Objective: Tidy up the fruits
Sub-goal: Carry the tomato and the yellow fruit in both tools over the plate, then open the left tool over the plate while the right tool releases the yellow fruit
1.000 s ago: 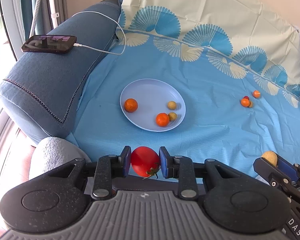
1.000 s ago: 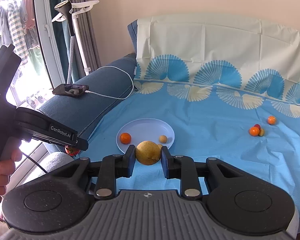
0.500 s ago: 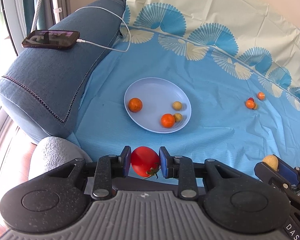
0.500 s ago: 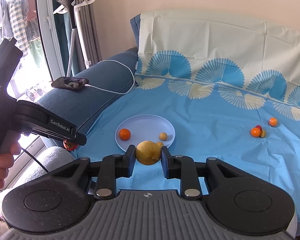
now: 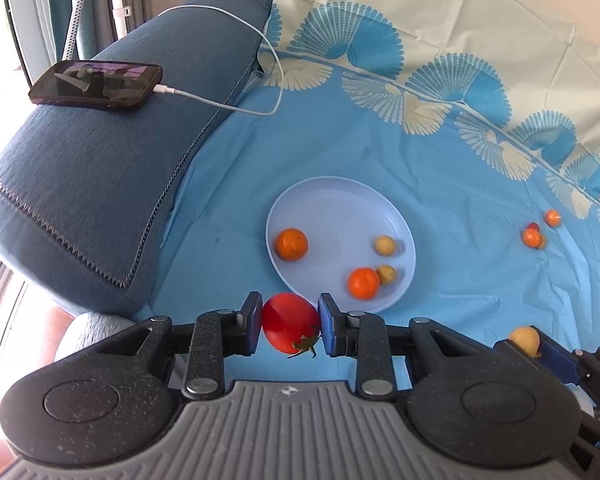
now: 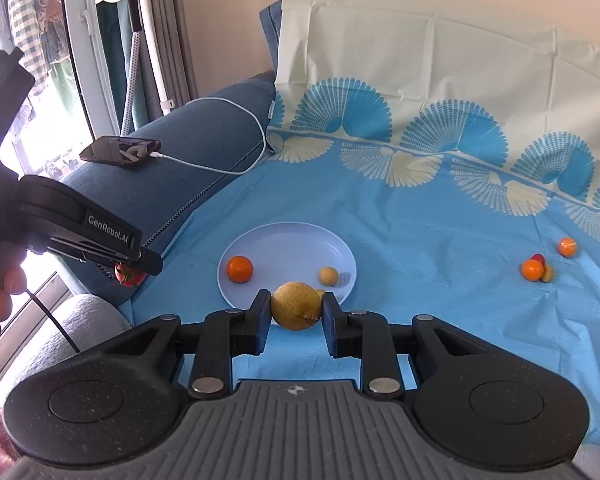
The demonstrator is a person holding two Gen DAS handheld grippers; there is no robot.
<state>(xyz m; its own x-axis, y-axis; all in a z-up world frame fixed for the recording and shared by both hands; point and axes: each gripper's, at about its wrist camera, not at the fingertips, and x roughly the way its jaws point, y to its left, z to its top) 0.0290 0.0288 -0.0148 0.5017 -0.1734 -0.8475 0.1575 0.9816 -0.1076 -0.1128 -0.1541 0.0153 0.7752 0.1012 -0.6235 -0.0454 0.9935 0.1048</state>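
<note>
1. The left gripper (image 5: pixel 290 323) is clenched on a red tomato (image 5: pixel 288 320), both blue pads pressed to its sides. The tomato's green stem end points down and toward the right pad, so its stem axis runs tilted, not upright.
2. The tomato hangs just in front of the near rim of the pale blue plate (image 5: pixel 332 200), above the blue cloth (image 5: pixel 460 280).
3. The right gripper (image 6: pixel 296 312) is clenched on a yellow lemon (image 6: pixel 296 305). Its long axis lies roughly crosswise between the pads, with a small nub low on its right side.
4. The lemon hangs over the plate's near edge in the right wrist view.
5. On the plate lie two oranges (image 5: pixel 291 243) and two small yellow fruits (image 5: pixel 384 245); one orange touches one yellow fruit near the right rim. The plate's middle and far half are bare.
6. A small cluster of fruit (image 5: pixel 534 236) lies well apart to the right on the cloth, with open cloth between it and the plate.
7. To the left rises the sofa arm (image 5: pixel 80 184), bearing a phone (image 5: pixel 96 85) on a white cable (image 5: pixel 236 108).
</note>
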